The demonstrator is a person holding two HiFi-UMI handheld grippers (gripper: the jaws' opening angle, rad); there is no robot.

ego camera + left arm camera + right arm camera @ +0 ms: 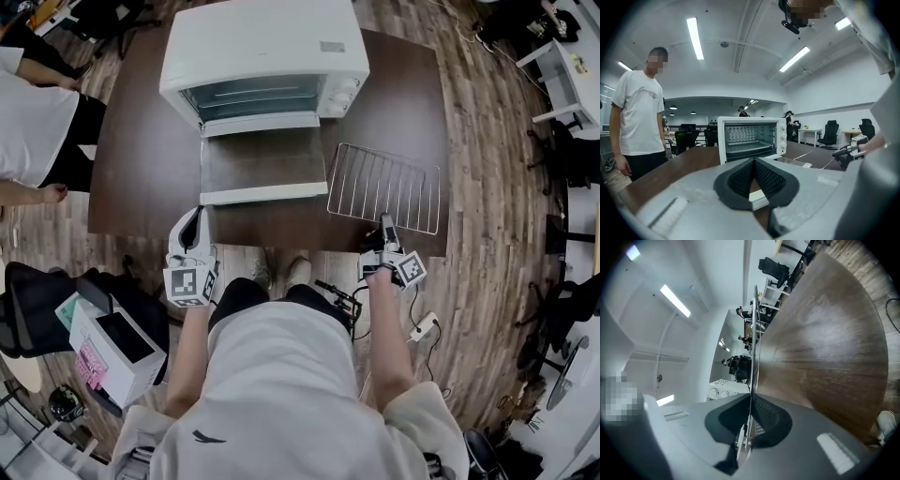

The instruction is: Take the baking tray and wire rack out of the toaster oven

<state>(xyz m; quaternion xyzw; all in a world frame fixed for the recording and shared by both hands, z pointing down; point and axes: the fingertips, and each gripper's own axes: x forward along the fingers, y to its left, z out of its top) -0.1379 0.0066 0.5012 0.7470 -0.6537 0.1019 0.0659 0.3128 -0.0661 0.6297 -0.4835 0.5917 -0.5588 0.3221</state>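
Wire rack (384, 187) lay flat on the surface (131, 159) beside the open toaster oven (262, 47).
Silver bars; right tongs (386, 225) clenched its near edge, left tongs (192, 220) closed empty; a tray (746, 148) sat inside.

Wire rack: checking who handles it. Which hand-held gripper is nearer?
Right. The right hand-held gripper is shut on the wire rack's near edge; the left hand-held gripper is off to its left, by the open toaster oven door's near corner.
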